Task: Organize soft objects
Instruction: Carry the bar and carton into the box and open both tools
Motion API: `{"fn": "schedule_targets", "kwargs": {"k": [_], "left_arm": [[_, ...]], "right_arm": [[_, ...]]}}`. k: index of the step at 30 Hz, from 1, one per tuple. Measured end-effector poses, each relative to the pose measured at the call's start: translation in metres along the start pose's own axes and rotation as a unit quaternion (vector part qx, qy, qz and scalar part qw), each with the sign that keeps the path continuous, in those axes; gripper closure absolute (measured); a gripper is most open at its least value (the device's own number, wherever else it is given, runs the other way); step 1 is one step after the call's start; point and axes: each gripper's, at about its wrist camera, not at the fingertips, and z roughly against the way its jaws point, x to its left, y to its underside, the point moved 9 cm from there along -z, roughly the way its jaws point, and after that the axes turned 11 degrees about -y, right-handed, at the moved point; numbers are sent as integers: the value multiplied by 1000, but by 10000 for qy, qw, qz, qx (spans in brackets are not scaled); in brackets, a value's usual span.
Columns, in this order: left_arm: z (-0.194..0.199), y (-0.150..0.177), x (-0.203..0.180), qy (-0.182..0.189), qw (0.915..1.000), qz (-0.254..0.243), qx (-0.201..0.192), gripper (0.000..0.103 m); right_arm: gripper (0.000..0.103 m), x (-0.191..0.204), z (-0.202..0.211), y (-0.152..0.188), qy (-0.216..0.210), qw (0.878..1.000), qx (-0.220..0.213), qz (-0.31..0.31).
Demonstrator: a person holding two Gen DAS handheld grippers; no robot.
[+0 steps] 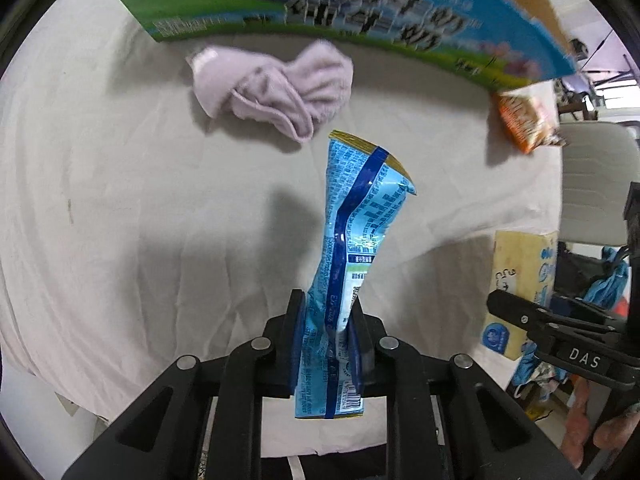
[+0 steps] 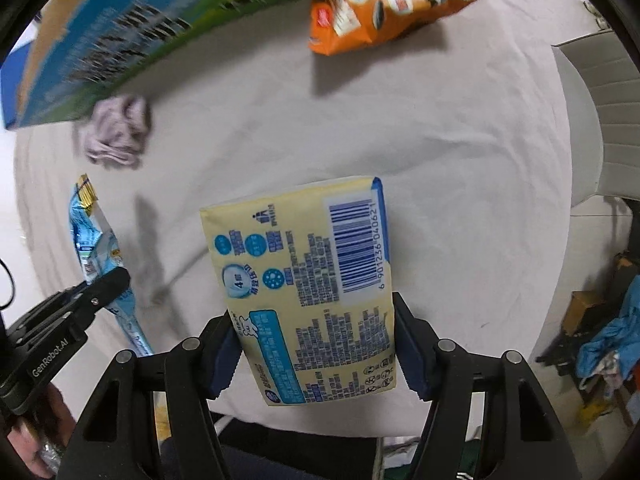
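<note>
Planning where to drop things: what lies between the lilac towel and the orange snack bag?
Only bare cloth between the lilac towel and the orange snack bag, seen in the right wrist view.

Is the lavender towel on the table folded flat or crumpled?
Crumpled. The lavender towel lies bunched and twisted in a loose heap on the white cloth, with uneven folds showing in both wrist views and no flat, squared edges.

A wrinkled pale cloth (image 2: pixel 460 168) covers the surface. A white chair (image 2: pixel 600 120) stands at its right edge. Beyond that edge, a heap of blue fabric (image 2: pixel 608 344) lies beside what looks like a brown cardboard box (image 2: pixel 584 304), blurred at the rim
</note>
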Motion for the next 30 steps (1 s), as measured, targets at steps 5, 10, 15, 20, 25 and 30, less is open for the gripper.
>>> {"fn": "schedule_targets", "kwargs": {"k": [5,10,15,20,25,30], "left_arm": [[55,-11,8,235,9989,69,-412,87],[114,-41,18,378,9952,58,-903,87],[157,-87,31,122,9898,128,-1412,87],[170,-141,56,-253,9847,294,-1698,86],[153,-187,65,-478,9839,403,-1676,86],[127,-231,60,-626,9860,445,-1480,86]], "right_arm": [[34,15,41,-5,-398,9984,-355,210],[34,69,111,-38,-505,9937,-827,563],[34,125,147,-86,-215,9885,-1251,818],[34,135,148,-143,142,9864,-1416,825],[34,136,128,-184,470,9872,-1363,686],[34,120,106,-224,752,9892,-1144,516]]}}
